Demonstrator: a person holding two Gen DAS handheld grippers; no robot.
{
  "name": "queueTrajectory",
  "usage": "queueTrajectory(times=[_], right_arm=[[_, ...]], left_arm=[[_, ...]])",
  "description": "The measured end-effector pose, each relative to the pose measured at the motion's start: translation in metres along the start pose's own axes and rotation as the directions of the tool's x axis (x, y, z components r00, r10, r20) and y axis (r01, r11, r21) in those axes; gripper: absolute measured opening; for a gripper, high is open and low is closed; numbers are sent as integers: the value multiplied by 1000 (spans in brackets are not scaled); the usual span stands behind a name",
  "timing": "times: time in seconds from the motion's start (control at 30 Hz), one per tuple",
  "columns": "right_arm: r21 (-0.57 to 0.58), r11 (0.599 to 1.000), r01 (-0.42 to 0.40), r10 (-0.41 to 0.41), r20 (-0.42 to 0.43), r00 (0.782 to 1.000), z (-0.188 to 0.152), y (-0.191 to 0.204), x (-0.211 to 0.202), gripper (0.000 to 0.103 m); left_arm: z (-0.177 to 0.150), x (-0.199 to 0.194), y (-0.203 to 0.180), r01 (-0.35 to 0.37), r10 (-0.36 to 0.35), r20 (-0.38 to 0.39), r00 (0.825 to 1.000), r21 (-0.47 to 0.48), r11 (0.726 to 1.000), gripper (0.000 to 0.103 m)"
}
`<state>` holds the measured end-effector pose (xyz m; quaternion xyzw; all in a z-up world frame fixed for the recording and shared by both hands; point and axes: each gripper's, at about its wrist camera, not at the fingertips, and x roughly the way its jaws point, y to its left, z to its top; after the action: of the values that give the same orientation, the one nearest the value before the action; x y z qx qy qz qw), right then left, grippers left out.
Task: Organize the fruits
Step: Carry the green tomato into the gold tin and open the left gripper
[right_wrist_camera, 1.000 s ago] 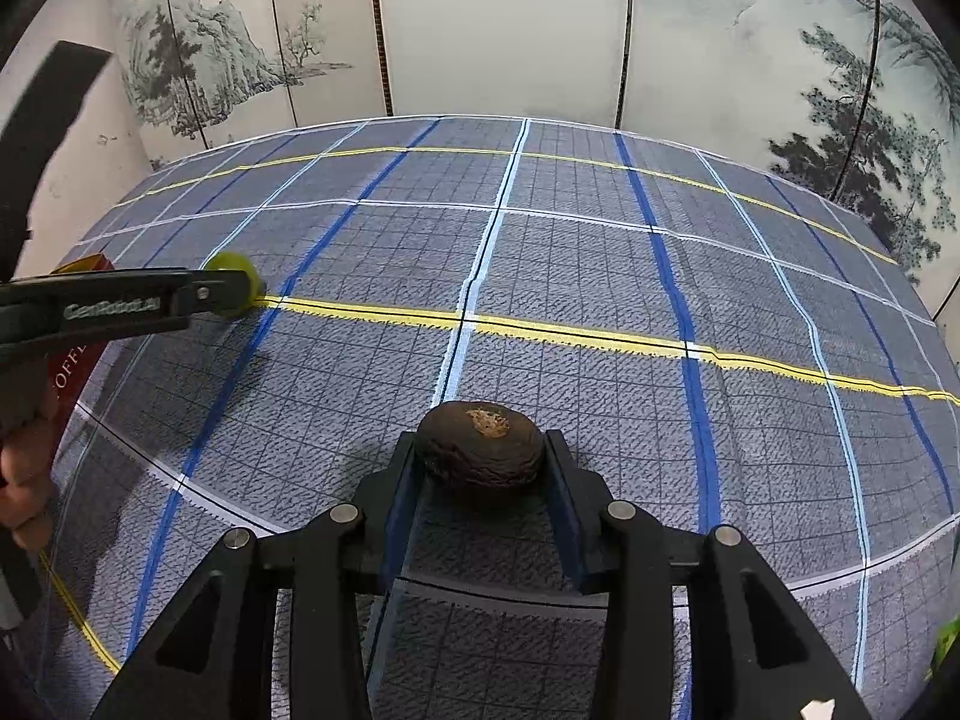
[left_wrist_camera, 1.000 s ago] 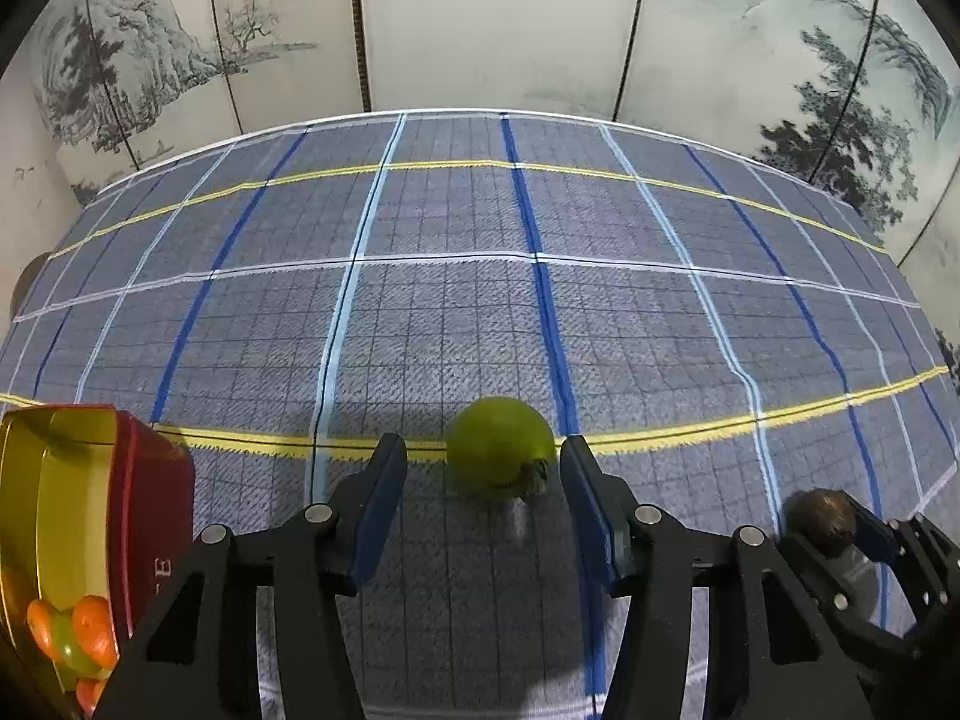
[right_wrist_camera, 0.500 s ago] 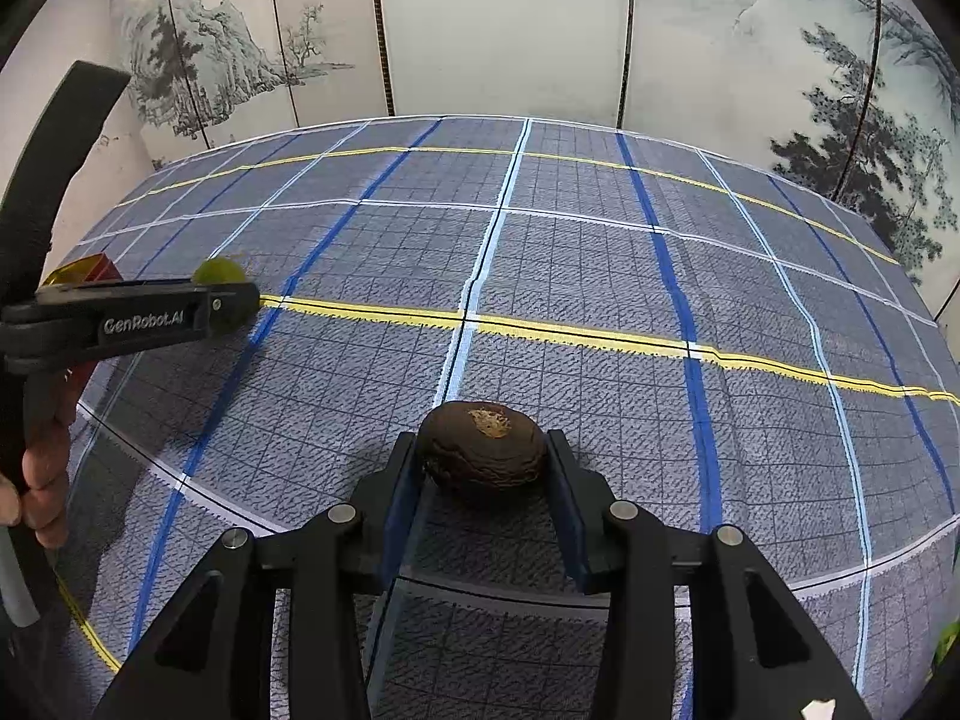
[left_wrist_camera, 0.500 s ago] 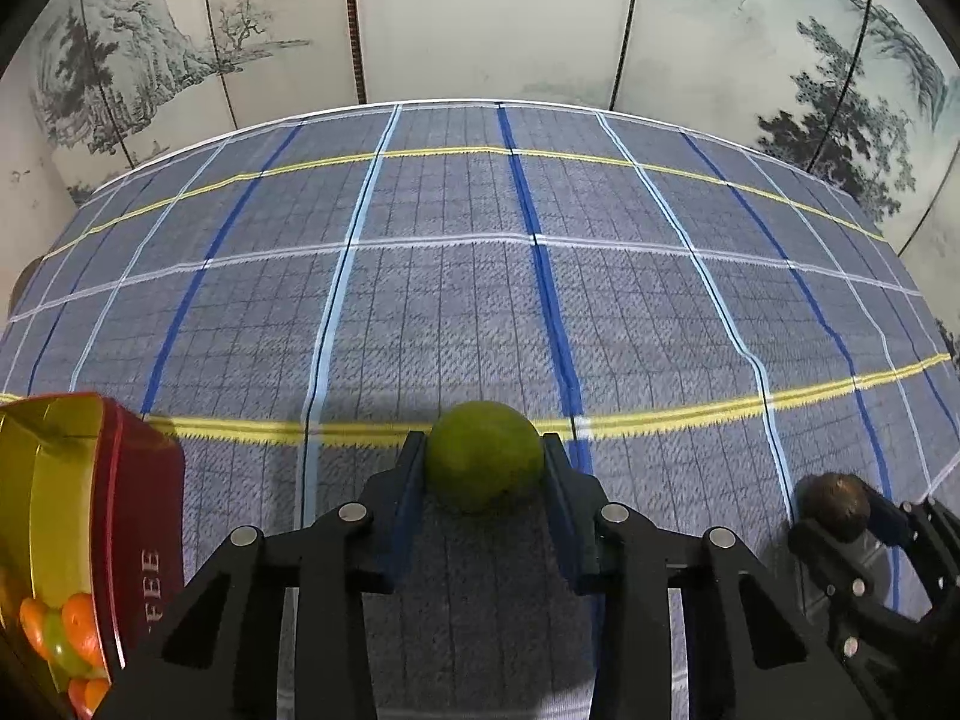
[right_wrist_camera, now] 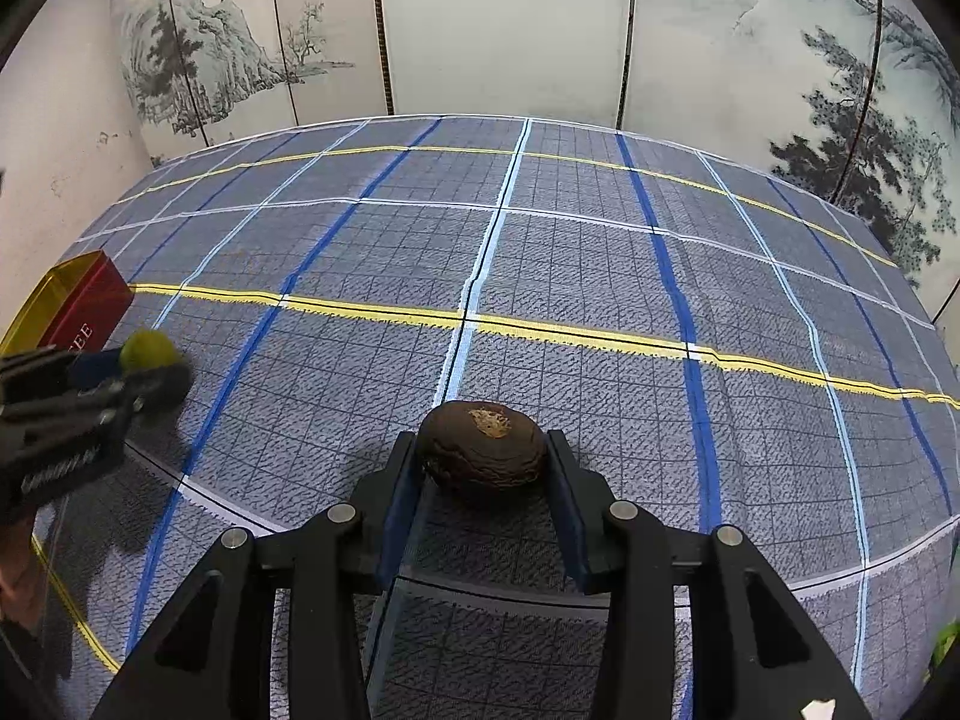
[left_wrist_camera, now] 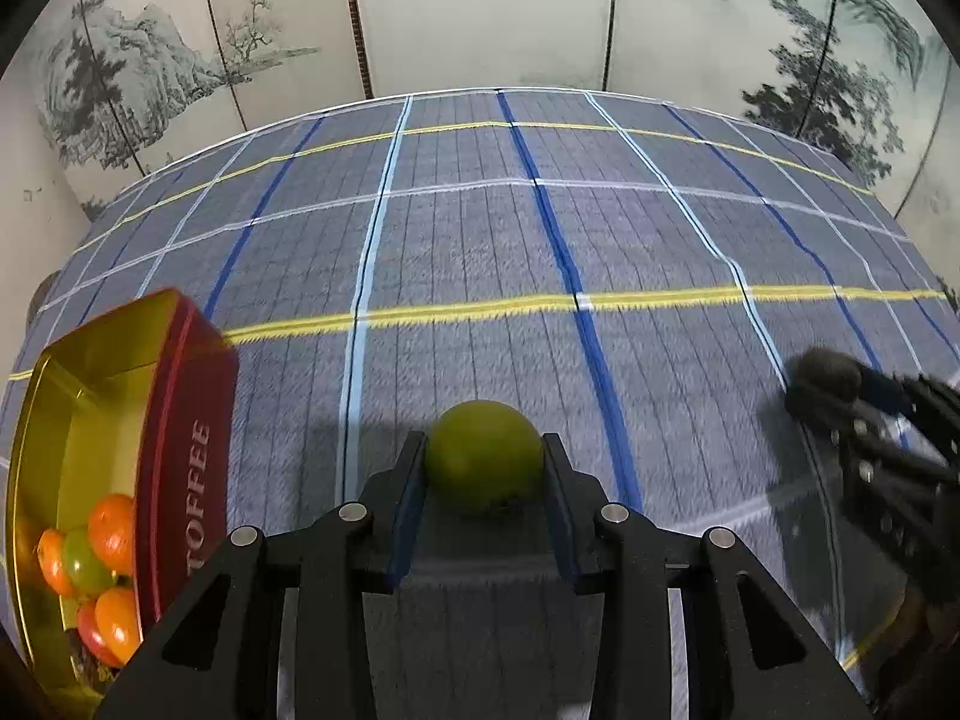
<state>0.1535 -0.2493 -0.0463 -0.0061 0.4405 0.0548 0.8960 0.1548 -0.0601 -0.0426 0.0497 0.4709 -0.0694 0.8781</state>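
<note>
only the left wrist view shows oranges (left_wrist_camera: pixel 111 525) inside the tin (left_wrist_camera: pixel 180 444).

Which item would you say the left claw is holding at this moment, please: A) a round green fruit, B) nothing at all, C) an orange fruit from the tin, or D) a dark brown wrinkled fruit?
A: in the left wrist view the left claw is shut on the round green fruit, while the dark brown fruit sits in the right claw.
</note>
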Motion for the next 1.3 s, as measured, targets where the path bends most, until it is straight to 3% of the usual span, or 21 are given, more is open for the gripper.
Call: queueTrajectory(times=[0.33, 0.57, 0.9, 1.3], right_arm=[[-5, 1000, 6, -6, -1, 1000, 0, 0, 0, 40], [-5, 1000, 6, -6, -1, 1000, 0, 0, 0, 40], [-4, 1000, 6, -6, -1, 1000, 1, 0, 0, 40], [-5, 1000, 7, -7, -1, 1000, 1, 0, 0, 40]], left_arm=[[-23, -19, 1, 22, -22, -4, 1000, 5, 1000, 38], [-29, -46, -3, 34, -35, 43, 998, 25, 999, 38], [-35, -81, 16, -33, 32, 104, 994, 7, 999, 38], [-42, -107, 74, -107, 115, 126, 985, -74, 992, 38]])
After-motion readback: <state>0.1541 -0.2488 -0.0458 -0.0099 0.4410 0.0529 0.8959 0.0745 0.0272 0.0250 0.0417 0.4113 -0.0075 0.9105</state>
